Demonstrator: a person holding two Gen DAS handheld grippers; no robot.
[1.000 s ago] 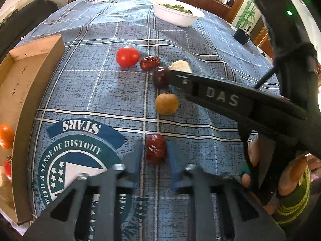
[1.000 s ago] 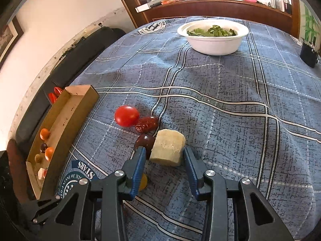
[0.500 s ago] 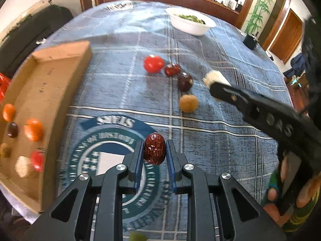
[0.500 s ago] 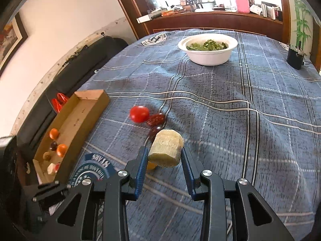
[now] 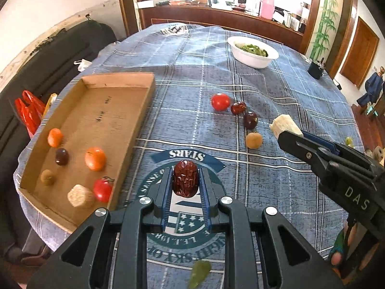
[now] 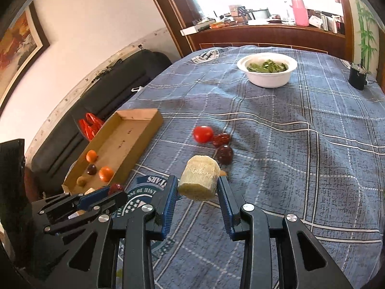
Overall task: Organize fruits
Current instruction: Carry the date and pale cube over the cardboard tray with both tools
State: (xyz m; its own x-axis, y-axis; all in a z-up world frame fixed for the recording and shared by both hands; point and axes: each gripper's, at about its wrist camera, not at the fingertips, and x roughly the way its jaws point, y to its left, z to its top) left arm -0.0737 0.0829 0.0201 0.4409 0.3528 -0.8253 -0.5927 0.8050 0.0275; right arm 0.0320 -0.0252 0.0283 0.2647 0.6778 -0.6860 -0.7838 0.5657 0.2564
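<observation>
My left gripper (image 5: 185,180) is shut on a wrinkled red date (image 5: 185,178), held above the tablecloth right of the cardboard tray (image 5: 113,110). The tray holds several fruits, among them an orange (image 5: 95,158) and a tomato (image 5: 102,189). My right gripper (image 6: 198,187) is shut on a pale cane chunk (image 6: 200,181), lifted above the cloth; the chunk also shows in the left wrist view (image 5: 285,124). On the cloth lie a red tomato (image 5: 220,101), a red date (image 5: 238,107), a dark plum (image 5: 250,120) and a tan longan (image 5: 253,140).
A white bowl of greens (image 5: 252,51) stands at the far side. A small black pot (image 5: 316,68) is at the far right. A green fruit (image 5: 198,273) lies near the front edge, another (image 5: 348,140) at the right. A black sofa (image 6: 101,91) with red bags is left.
Both grippers have risen and pulled back with their loads. The left one has swung left toward the tray, which now shows more fully.
</observation>
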